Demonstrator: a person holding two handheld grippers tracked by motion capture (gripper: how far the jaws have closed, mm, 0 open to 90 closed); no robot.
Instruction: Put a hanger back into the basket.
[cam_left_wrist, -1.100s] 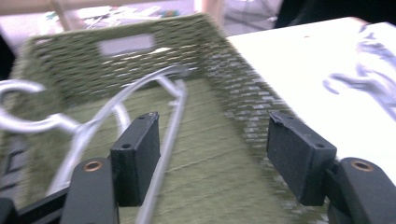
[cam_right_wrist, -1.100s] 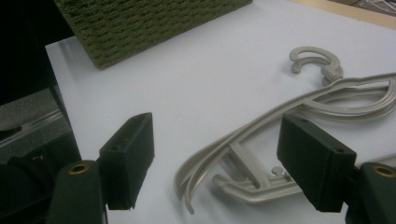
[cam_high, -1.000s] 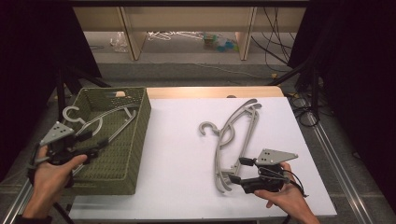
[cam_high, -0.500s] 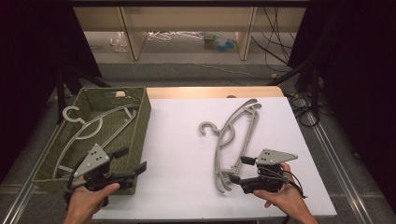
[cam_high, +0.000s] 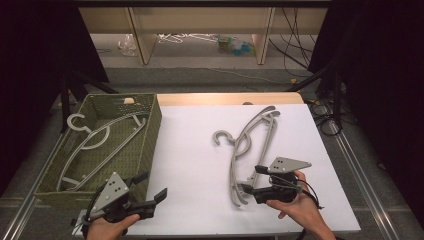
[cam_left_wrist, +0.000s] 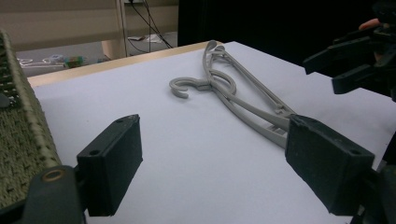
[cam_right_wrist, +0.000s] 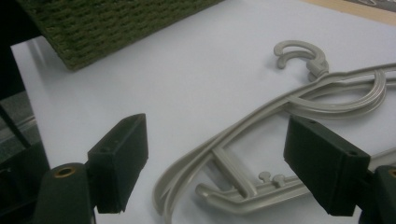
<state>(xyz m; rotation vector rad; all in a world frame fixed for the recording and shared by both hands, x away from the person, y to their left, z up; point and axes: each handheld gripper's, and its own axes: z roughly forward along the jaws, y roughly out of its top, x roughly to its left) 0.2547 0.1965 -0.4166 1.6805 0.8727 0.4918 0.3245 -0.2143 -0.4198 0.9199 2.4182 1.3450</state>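
Two grey plastic hangers (cam_high: 250, 150) lie stacked flat on the white table top, one almost exactly over the other, their hooks curling toward the green basket (cam_high: 150, 135). Their long arms run from the far edge of the table back toward the near side. A third grey hanger (cam_high: 95, 145) lies tilted inside the woven basket, its hook poking over the far left rim.

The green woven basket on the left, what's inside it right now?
One grey hanger lies inside the green woven basket, its hook toward the far left corner. The near wall and the left hand-held gripper in front hide the near right corner of its floor.
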